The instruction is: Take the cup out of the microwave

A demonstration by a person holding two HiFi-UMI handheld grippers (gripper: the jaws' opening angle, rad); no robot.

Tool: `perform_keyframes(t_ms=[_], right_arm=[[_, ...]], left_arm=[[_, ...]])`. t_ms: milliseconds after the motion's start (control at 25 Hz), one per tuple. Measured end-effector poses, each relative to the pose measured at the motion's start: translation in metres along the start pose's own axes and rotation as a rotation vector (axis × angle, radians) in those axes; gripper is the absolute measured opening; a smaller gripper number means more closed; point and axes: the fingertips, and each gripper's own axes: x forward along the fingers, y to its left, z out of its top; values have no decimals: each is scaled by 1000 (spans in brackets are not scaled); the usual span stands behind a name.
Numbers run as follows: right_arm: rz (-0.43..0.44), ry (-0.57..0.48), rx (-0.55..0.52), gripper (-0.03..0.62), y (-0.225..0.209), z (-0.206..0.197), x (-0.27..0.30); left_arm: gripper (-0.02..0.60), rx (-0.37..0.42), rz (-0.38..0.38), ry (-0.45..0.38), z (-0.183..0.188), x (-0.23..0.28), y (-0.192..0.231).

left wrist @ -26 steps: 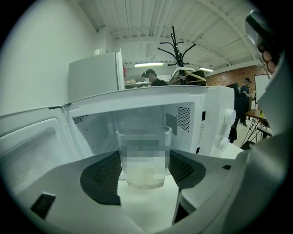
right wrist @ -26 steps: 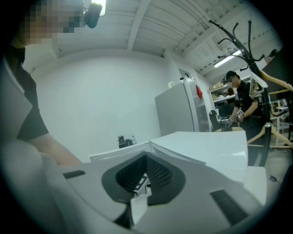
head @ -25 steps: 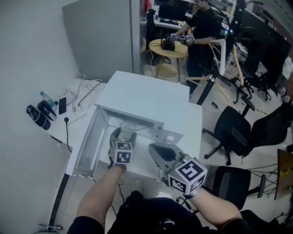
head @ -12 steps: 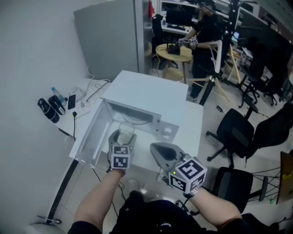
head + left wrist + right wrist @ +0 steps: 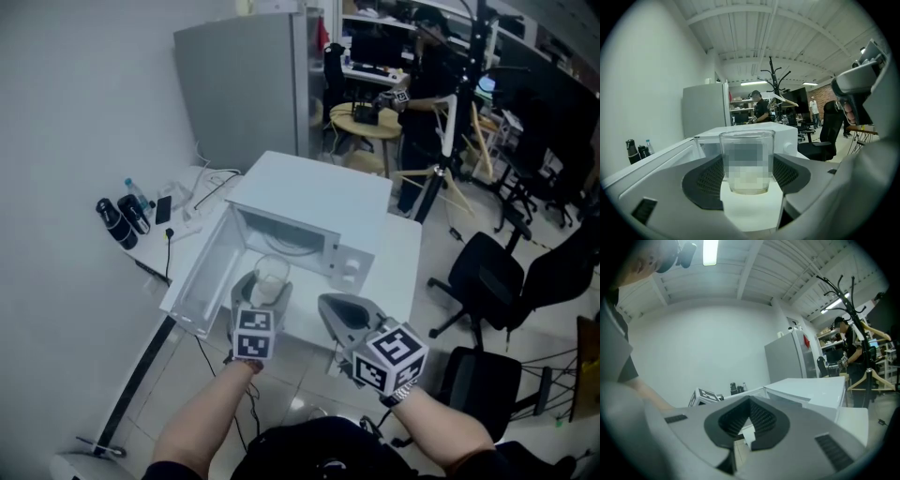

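a clear, straight-walled glass cup [image 5: 746, 159] stands upright, pinched between the wide-set pads of the left gripper [image 5: 263, 284], just outside the microwave [image 5: 314, 192] mouth. the open door [image 5: 202, 281] flanks it on the left. the right gripper [image 5: 325, 302], jaws pressed together and empty, hangs just beside it on the right.

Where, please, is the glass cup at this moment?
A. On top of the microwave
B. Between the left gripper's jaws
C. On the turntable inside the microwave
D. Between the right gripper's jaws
B: in the left gripper view the cup stands upright between the dark pads of the left gripper, with the microwave behind it.
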Motion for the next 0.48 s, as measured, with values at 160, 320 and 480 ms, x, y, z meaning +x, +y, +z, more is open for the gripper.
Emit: perform_keyframes(t_ms=[160,320,480], right_arm=[[-26,-4,7,15,10,-2,-1],[-63,-3,12,15,26,-4,-5],[-105,-6,11,15,45,-2,-9]], left_arm=[[313,-1,-22,-20,5,-22,-1],[313,0,-51,-38,10,-48,2],[313,7,-84,-61,20,-73,7]])
